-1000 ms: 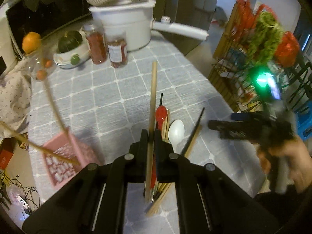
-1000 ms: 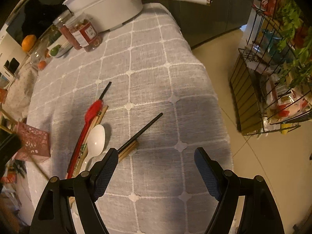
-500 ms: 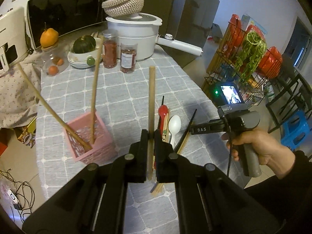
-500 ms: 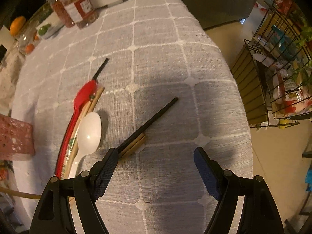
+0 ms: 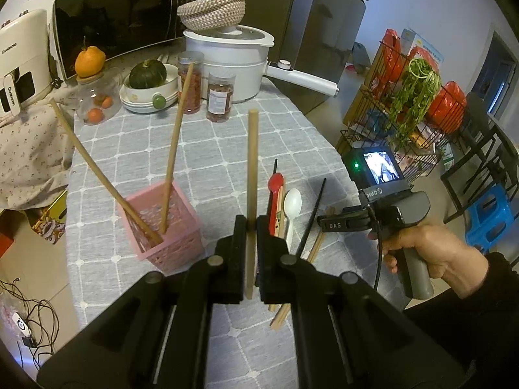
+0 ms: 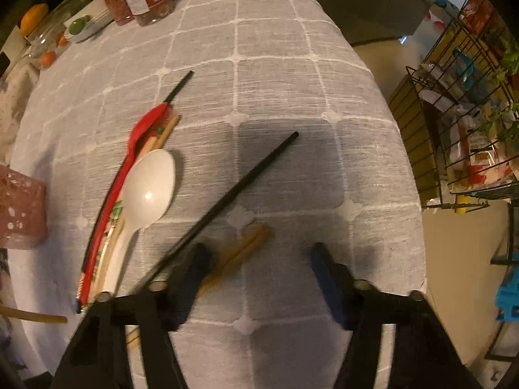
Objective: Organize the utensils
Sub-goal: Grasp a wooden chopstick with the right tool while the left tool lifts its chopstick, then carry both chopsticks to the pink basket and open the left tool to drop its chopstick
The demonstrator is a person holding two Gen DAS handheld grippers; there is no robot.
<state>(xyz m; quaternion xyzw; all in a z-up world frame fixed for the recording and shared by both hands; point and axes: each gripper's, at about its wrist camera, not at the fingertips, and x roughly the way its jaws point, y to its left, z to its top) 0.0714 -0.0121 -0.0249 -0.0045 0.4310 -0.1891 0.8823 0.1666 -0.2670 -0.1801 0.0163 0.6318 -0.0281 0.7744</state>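
Note:
My left gripper (image 5: pixel 251 223) is shut on a wooden chopstick (image 5: pixel 252 162) that stands upright just right of the pink basket (image 5: pixel 181 246). Two more wooden chopsticks lean in that basket. On the grey cloth lie a red spoon (image 6: pixel 142 129), a white spoon (image 6: pixel 149 188), a black chopstick (image 6: pixel 253 175) and a pair of wooden chopsticks (image 6: pixel 249 243). My right gripper (image 6: pixel 258 259) points down at the cloth with its jaws closing. The wooden pair lies between them by the left finger, and the pads do not press on it. The black chopstick runs past that left finger.
A white pot (image 5: pixel 233 61) with a long handle, two jars (image 5: pixel 220 97), a bowl stack with a squash (image 5: pixel 147 87) and a microwave (image 5: pixel 120 13) fill the table's far end. A wire rack (image 5: pixel 405 97) stands on the floor right of the table's edge. A hand (image 5: pixel 431 249) holds the right gripper.
The left gripper has drawn back and up with its chopstick, bringing the basket fully into view. The right gripper has sunk toward the wooden pair and its jaws have narrowed.

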